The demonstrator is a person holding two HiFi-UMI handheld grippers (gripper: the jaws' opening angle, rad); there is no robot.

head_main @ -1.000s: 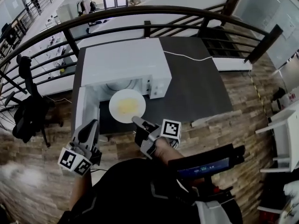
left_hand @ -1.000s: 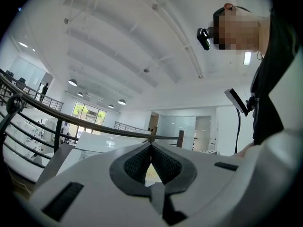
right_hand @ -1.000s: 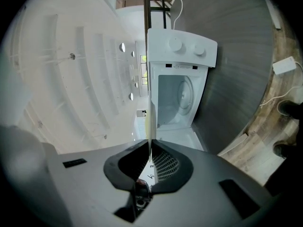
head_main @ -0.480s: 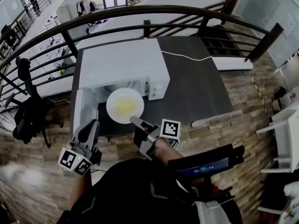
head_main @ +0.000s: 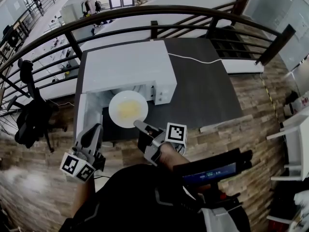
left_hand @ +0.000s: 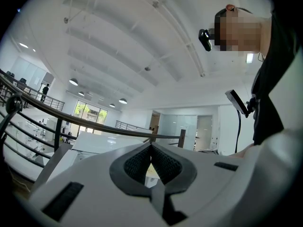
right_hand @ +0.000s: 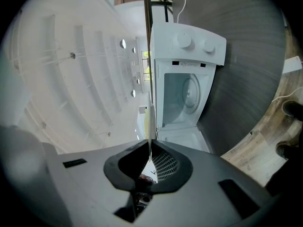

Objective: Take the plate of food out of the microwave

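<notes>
Head view: the white microwave (head_main: 126, 69) stands on a dark bench (head_main: 203, 81) with its door (head_main: 82, 117) swung open to the left. The plate of food (head_main: 128, 109), white with a pale yellow portion in the middle, sits flat at the mouth of the oven. It is held by its near rim in the right hand-held gripper (head_main: 139, 125). The left hand-held gripper (head_main: 95, 128) hangs low beside the door, apart from the plate.

Left gripper view: its jaws are together with nothing between them. Past them show only a railing and the bright hall.

Right gripper view: the jaws are clamped on the plate's rim, which runs edge-on between the pads as a thin pale line. Beyond it the oven cavity gapes with its glass turntable (right_hand: 191, 91) bare, so the plate looks clear of the cavity.

The step in hand appears to be the withdrawal. The grip is a one-sided pinch on the rim, so the far edge will want to droop. Draw the plate straight back with the wrist level and unhurried. Keep it away from the open door, and carry it to the bare bench right of the oven before letting go. A slack pinch would risk the food sliding.
</notes>
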